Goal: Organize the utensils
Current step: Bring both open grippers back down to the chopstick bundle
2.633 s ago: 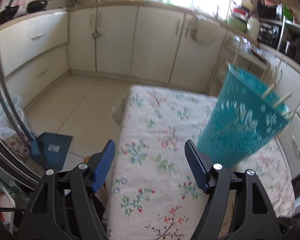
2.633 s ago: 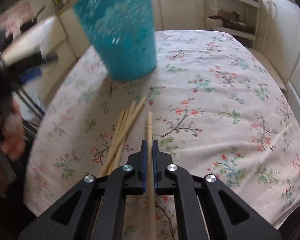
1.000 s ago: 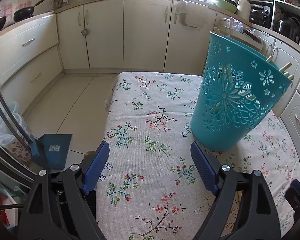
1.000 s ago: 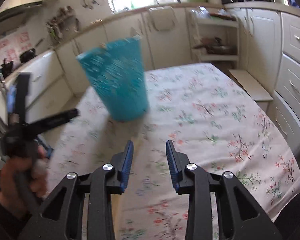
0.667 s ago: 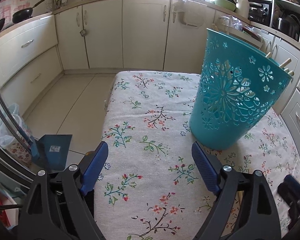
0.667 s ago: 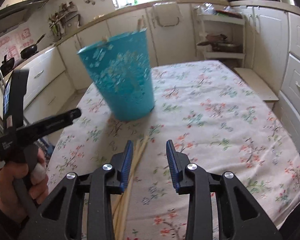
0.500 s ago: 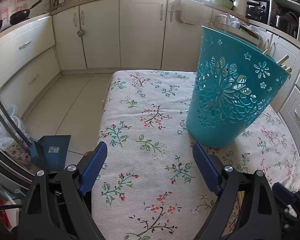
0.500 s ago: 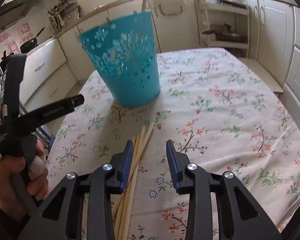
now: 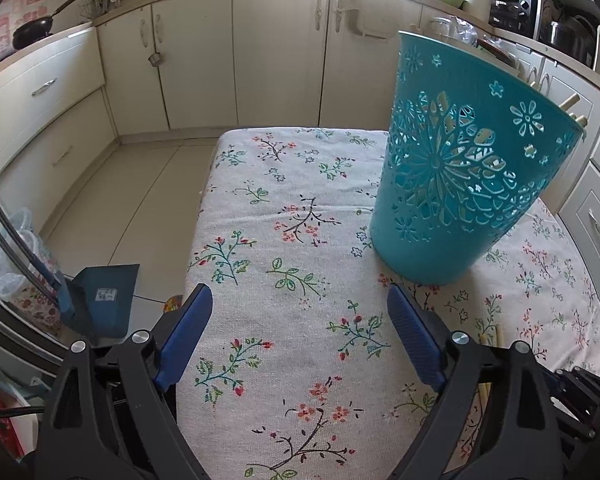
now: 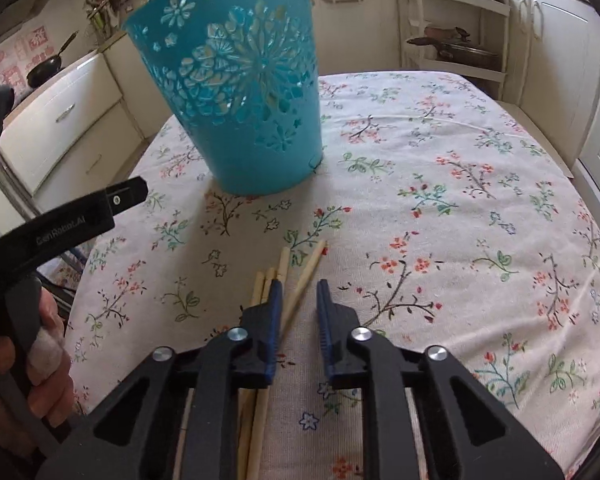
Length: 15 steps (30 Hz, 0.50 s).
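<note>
Your right gripper (image 10: 298, 286) — jaws parted, empty — straddles the rightmost chopstick (image 10: 306, 276), its long axis pointing ahead toward the basket (image 10: 236, 120); your left gripper (image 9: 300, 320) hangs wide open — farther off.

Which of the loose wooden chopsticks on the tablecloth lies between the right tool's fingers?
The rightmost pale wooden chopstick, angled away from the bundle, tip pointing up-right. It runs into the gap of the open right tool; the other wooden chopsticks lie left of the left finger.

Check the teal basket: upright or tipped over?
Upright. The teal basket stands on its base on the tablecloth, open rim up, sticks poking above it.
</note>
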Available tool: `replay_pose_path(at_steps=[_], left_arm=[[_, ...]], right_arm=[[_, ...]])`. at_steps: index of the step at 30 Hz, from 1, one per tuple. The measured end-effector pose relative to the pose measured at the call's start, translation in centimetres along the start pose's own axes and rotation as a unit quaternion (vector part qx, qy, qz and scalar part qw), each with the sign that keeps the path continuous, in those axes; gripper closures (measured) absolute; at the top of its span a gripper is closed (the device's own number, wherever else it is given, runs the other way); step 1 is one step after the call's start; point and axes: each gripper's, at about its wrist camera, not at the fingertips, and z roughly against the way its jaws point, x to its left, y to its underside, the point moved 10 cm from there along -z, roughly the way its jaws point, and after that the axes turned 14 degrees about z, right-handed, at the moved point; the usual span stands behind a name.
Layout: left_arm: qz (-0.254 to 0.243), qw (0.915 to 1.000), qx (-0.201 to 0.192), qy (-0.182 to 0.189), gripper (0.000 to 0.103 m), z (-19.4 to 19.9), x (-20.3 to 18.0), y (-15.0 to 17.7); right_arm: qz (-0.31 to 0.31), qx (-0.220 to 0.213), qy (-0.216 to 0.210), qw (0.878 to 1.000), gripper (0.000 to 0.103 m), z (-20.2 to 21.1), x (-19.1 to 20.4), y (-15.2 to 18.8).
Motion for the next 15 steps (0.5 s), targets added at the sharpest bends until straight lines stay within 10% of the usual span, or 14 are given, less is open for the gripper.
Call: replay_pose_path(at_steps=[15], left_arm=[[-0.11, 0.991, 0.054, 0.055, 0.017, 1.7, -5.5, 7.5]], right_arm=[[0.023, 0.002, -0.047, 0.999, 0.097, 1.0, -1.6, 1.8]])
